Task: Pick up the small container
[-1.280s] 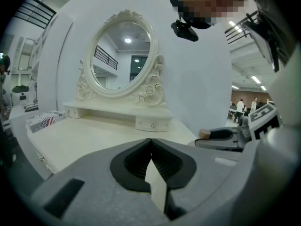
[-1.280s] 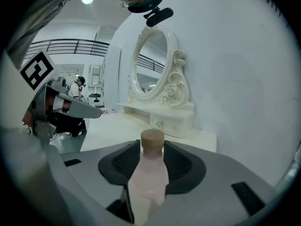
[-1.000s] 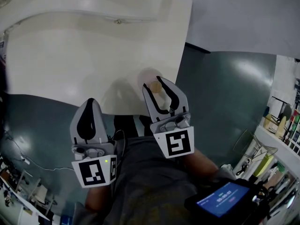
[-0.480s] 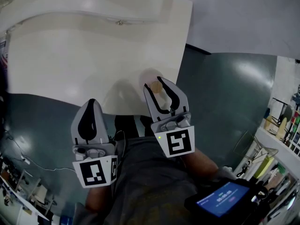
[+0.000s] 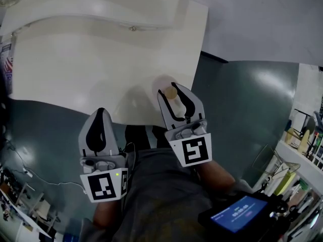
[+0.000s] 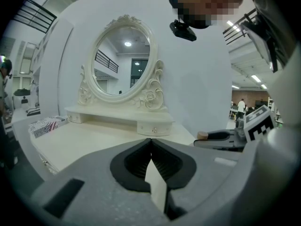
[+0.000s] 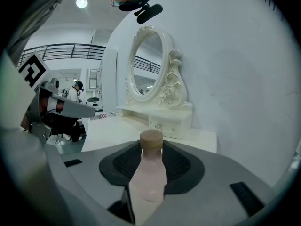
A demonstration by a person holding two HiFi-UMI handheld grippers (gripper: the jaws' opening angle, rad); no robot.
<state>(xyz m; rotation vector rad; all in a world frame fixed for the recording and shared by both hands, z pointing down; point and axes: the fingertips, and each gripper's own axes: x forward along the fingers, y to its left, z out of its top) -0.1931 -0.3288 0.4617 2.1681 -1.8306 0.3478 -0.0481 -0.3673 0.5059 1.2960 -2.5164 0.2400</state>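
From the head view, my left gripper (image 5: 99,116) hangs just off the near edge of the white dressing table (image 5: 75,69). My right gripper (image 5: 173,99) reaches over the table's near right corner with the small bottle (image 5: 171,93) between its tips. In the left gripper view my jaws are pressed together with nothing between them, facing the oval mirror (image 6: 123,55). In the right gripper view my jaws are clamped on the pale pink bottle's body, its cork stopper (image 7: 151,139) standing upright above them.

The small container (image 7: 146,185) looked frosted plastic with a cork-like cap (image 7: 151,139), the right gripper (image 7: 151,147) matt grey plastic with ribbed black pads (image 7: 181,166), the table (image 5: 75,69) smooth and faintly glossy.
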